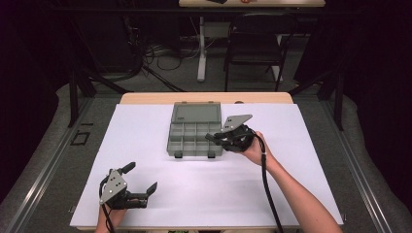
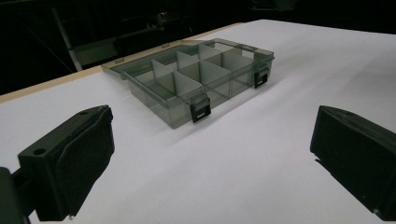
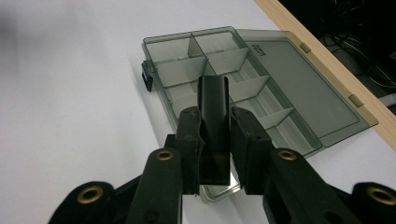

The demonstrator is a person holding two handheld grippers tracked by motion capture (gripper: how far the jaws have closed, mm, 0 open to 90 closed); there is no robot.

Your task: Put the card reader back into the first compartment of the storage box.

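The right gripper (image 3: 215,135) is clamped on a small black block (image 3: 213,112), which stands up between its pads, over the near right corner of the open box (image 3: 187,60). The block looks light, stiff and smooth, probably hard plastic; a grip on its flat sides low down, as now, should keep it from twisting or slipping. It is oblong, dark and glossy, with a squared top. The box just ahead of the jaws is smoky clear plastic with thin pale dividers and two black latches, lid (image 3: 299,79) laid flat behind; it seems light and may skid if nudged. The left gripper (image 1: 141,182) rests wide open, well short of the box (image 2: 196,79)
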